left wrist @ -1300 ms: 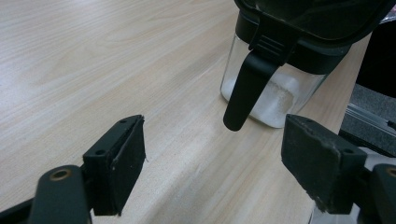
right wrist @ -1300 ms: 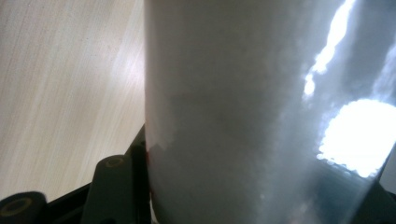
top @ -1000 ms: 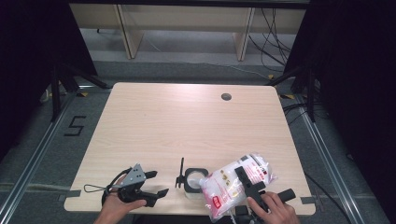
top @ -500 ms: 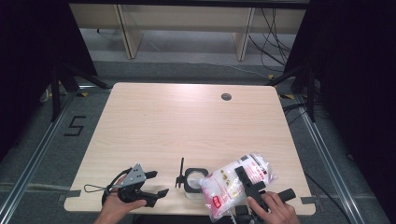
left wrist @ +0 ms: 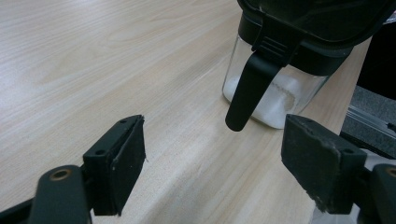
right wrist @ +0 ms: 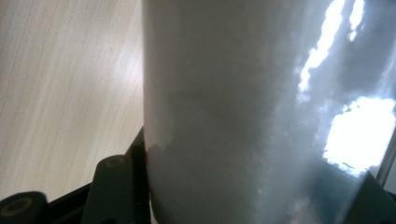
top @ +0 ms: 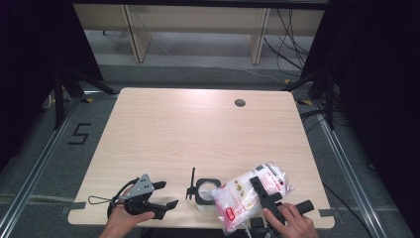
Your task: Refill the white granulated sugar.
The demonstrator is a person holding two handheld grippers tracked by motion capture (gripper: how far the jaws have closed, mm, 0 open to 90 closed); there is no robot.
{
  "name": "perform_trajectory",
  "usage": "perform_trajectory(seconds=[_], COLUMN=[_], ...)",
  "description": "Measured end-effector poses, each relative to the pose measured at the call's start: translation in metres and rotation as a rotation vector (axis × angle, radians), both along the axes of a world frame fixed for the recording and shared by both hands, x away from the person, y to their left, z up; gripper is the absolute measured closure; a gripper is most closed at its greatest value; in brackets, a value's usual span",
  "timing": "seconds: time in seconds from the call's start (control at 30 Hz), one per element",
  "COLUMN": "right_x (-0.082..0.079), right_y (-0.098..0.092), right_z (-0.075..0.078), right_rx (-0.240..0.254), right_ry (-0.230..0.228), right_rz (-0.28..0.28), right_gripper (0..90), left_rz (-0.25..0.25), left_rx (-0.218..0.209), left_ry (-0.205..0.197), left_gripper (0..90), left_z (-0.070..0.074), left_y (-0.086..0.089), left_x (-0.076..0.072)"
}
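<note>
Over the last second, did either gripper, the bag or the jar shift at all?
Nothing visibly changed. The right gripper still clamps the white bag, tipped toward the open jar, and the left gripper still rests open near the table front edge, beside the jar.

Bright overhead light, dark surroundings, glare on the blurred bag (right wrist: pixel 261 112)
</note>
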State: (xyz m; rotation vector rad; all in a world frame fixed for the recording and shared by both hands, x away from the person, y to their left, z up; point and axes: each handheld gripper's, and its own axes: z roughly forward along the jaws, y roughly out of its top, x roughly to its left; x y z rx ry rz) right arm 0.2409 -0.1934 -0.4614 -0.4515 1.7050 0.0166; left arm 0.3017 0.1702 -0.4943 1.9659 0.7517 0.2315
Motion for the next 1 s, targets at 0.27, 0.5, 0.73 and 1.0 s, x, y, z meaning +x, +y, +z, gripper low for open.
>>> perform_trajectory(seconds=[0.27,0.5,0.73,1.0], right_x=[-0.0014,-0.0017,-0.0015,-0.0012], right_y=[-0.0008,0.0,0.0015,0.0019], right_z=[0.0001,0.0011,0.0031,0.0033], right_rx=[0.017,-0.002,-0.022,-0.024], right_ry=[-0.002,-0.009,-0.03,-0.025], right_rz=[-0.011,-0.009,0.02,0.016], right_gripper=[44.9,44.9,44.9,44.9], left_rz=[0.001,0.0,-0.014,0.0], left_rx=[0.007,0.018,0.011,0.013], left_ry=[0.004,0.002,-0.015,0.004], left_gripper=[21.4,21.4,21.4,21.4], left_z=[0.0005,0.0008,0.0008,0.0007], left_y=[0.001,0.0016,0.001,0.0011], left_x=[0.0003,0.0004,0.0009,0.0])
